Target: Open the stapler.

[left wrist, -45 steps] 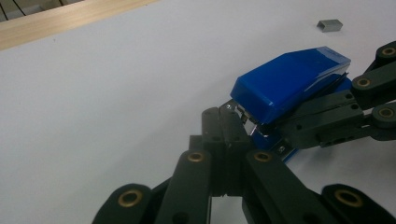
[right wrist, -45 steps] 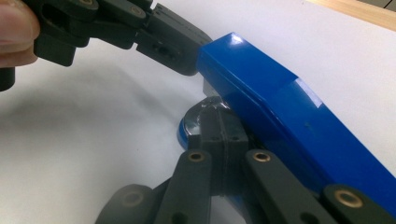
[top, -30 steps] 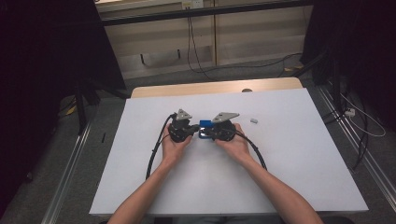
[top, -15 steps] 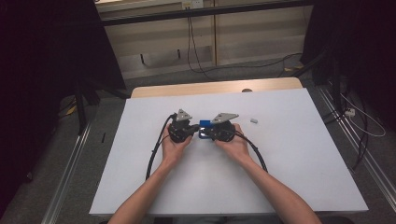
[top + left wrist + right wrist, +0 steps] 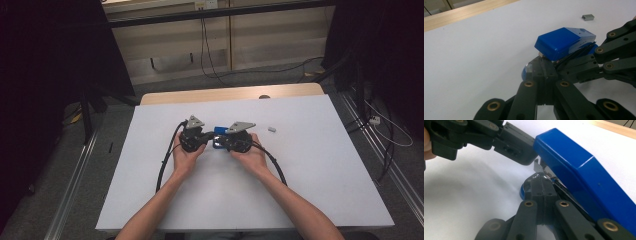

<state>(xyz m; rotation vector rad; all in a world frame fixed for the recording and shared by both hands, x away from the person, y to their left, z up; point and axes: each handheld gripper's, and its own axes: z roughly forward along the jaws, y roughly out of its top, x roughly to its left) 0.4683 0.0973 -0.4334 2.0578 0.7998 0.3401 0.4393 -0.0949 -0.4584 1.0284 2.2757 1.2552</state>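
Note:
A blue stapler lies at the middle of the white table, its top cover tilted up off its base. A hand holds a gripper on either side of it. My left gripper is shut, and its tips touch the stapler's front end just under the cover. My right gripper is shut too, with its tips against the metal rail below the cover. I see nothing between the pads of either one. The two grippers point at each other, left gripper and right gripper nearly meeting. A small grey strip of staples lies to the right.
White sheet covers the table, and a wooden edge shows at the far side. Black cables trail from the grippers along the forearms. Metal rails run on the floor beside the table, and loose wires lie at the right.

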